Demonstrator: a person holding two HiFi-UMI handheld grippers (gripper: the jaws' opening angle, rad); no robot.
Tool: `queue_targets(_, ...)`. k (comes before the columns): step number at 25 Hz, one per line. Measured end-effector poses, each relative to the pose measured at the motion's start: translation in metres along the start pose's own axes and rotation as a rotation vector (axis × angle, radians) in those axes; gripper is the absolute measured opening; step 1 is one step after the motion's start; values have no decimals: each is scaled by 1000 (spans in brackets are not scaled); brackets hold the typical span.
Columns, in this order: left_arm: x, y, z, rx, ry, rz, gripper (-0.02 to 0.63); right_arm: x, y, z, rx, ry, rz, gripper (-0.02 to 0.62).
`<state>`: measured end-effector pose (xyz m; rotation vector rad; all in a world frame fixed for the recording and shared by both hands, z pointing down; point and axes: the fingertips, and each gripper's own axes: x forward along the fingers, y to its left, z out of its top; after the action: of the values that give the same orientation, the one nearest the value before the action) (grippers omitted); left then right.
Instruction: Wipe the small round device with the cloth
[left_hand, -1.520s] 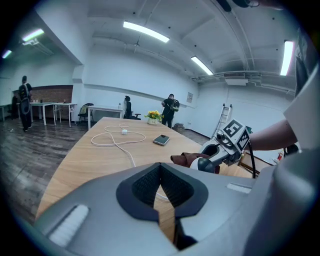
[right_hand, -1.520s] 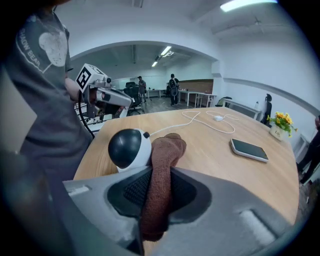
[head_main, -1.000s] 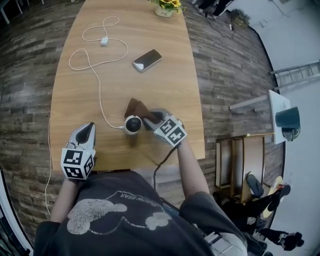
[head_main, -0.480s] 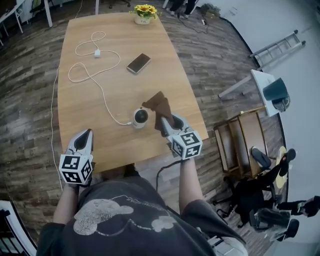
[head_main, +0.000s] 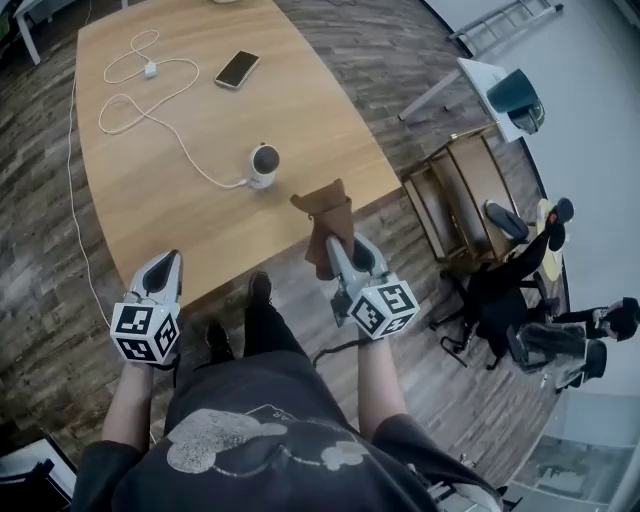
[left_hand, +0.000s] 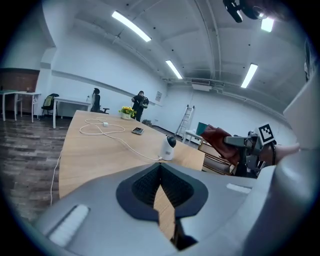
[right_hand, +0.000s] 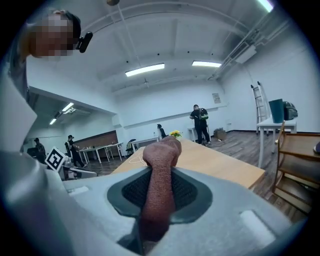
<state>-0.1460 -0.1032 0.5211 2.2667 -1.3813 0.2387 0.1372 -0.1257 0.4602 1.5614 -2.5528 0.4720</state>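
Standing upright on the wooden surface (head_main: 200, 215), the small round device (head_main: 264, 163) had its dark lens facing the person and a white cable (head_main: 150, 125) running from its base away across the wood toward a phone (head_main: 238, 69) that lay well beyond the device. Nothing touched the device. The brown cloth (head_main: 326, 222) hung in the air on the person's side of the device and to its right, well apart from it and out past the surface's near edge, over the floor. The right gripper (head_main: 340, 250) held it: its fingers (right_hand: 190, 192) were clamped on a bunched fold, with a rounded wad sticking out beyond the tips. The left gripper (head_main: 165, 262) hovered on the person's side of the device and to its left, also well apart, its fingers (left_hand: 140, 187) pressed together with nothing between them. As a judgement, the step in hand was carrying the cloth, with no wiping contact at this moment. The next move called for bringing the right gripper forward and down until the protruding wad met the device's rounded shell, then rubbing lightly. The device looked light and tethered, so the left gripper might need to steady it.
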Motion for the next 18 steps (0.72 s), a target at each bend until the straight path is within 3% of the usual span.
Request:
queue_targets(7,-14,-29,-5,-4,-29,-38,18,-39,22,-18,17,1,25,75)
queue_targets(18,-55,-96,-24,33,-64,26,18,-81,65,-32,30,-32,227,75)
